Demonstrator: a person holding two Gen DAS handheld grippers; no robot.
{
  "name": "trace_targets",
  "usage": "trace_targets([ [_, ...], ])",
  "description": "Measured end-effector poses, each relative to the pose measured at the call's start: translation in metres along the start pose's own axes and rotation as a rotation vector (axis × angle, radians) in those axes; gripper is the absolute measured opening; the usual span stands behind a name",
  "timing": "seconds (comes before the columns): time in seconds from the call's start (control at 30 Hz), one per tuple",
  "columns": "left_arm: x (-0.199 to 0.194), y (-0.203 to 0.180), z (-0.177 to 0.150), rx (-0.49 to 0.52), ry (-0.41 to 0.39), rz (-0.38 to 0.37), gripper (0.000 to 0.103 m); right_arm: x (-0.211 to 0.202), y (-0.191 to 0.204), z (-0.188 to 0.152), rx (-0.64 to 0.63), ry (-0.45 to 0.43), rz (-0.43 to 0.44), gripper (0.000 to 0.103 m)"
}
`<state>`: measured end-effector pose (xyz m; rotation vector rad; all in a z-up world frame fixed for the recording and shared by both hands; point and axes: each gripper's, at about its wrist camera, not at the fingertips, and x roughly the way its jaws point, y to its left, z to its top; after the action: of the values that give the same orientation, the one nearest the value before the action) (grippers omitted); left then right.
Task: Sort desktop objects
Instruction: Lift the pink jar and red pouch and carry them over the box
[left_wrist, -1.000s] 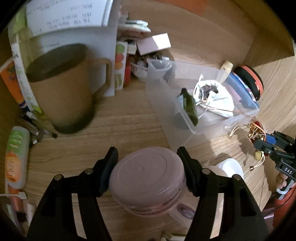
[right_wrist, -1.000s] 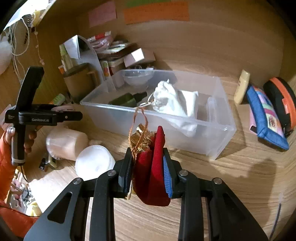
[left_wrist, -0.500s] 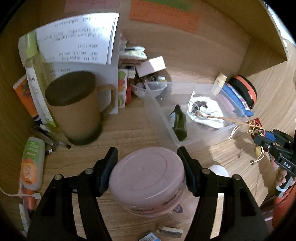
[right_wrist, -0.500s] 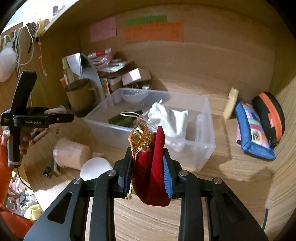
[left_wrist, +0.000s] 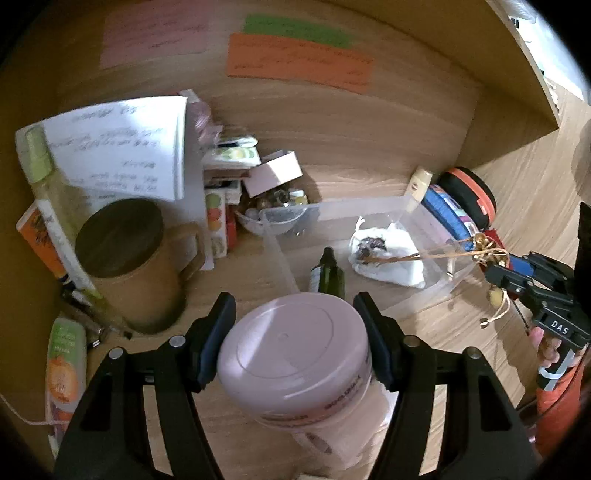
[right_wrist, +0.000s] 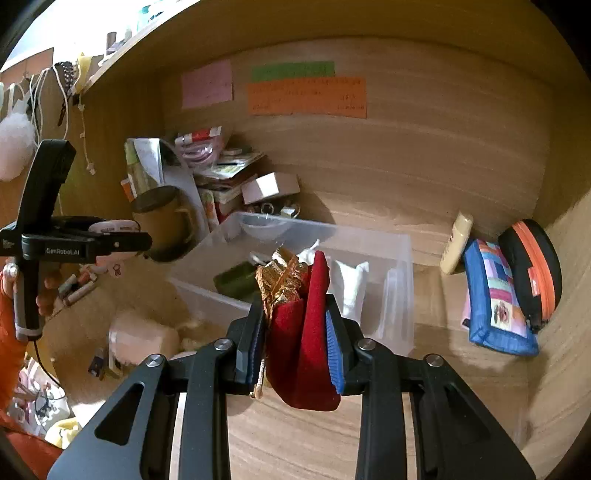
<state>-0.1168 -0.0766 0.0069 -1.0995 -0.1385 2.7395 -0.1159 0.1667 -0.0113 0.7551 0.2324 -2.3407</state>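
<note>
1. Both grippers have risen since the earlier frames, so more of the wooden back wall and its orange paper note (left_wrist: 299, 61) now shows above the desk clutter.
2. Left gripper (left_wrist: 295, 345): its two black fingers are clamped on the sides of a round pale-pink plastic jar (left_wrist: 295, 354), held lid-up above the wooden desktop (left_wrist: 243, 280), in front of the near corner of the clear plastic storage bin (left_wrist: 369, 210).
3. Right gripper (right_wrist: 297, 328): its fingers are pressed tight on a red velvet drawstring pouch (right_wrist: 301, 339) with a gold-fabric top, held in the air in front of the bin; in the left view its gold cords stretch toward the bin.
4. Inside the bin lie a dark green glass bottle (left_wrist: 327, 273) and a white cloth pouch (left_wrist: 388, 254), apart from each other.
5. A brown lidded mug (left_wrist: 129, 258) stands left of the bin, near a leaning white sheet of paper (left_wrist: 122, 147).
6. Right of the bin, a blue patchwork zip pouch (right_wrist: 495, 295) leans against a black case with an orange zipper (right_wrist: 532, 266); a cream tube (right_wrist: 456, 243) stands just beside them.
</note>
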Motion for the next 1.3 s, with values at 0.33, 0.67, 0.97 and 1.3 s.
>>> trace_targets([
  [0.33, 0.013, -0.014, 0.014, 0.036, 0.013, -0.031, 0.065, 0.024, -0.003, 0.023, 0.038, -0.004, 0.03, 0.026],
  [0.67, 0.037, -0.019, 0.039, 0.048, 0.024, -0.047, 0.065, 0.052, 0.008, 0.039, 0.031, 0.009, 0.055, 0.026],
  [0.97, 0.068, -0.021, 0.053, 0.058, 0.053, -0.035, 0.065, 0.084, 0.008, 0.046, 0.026, 0.054, 0.059, 0.026],
  [1.3, 0.108, -0.014, 0.057, 0.06, 0.106, -0.006, 0.065, 0.118, 0.013, 0.05, -0.01, 0.114, 0.059, 0.026],
])
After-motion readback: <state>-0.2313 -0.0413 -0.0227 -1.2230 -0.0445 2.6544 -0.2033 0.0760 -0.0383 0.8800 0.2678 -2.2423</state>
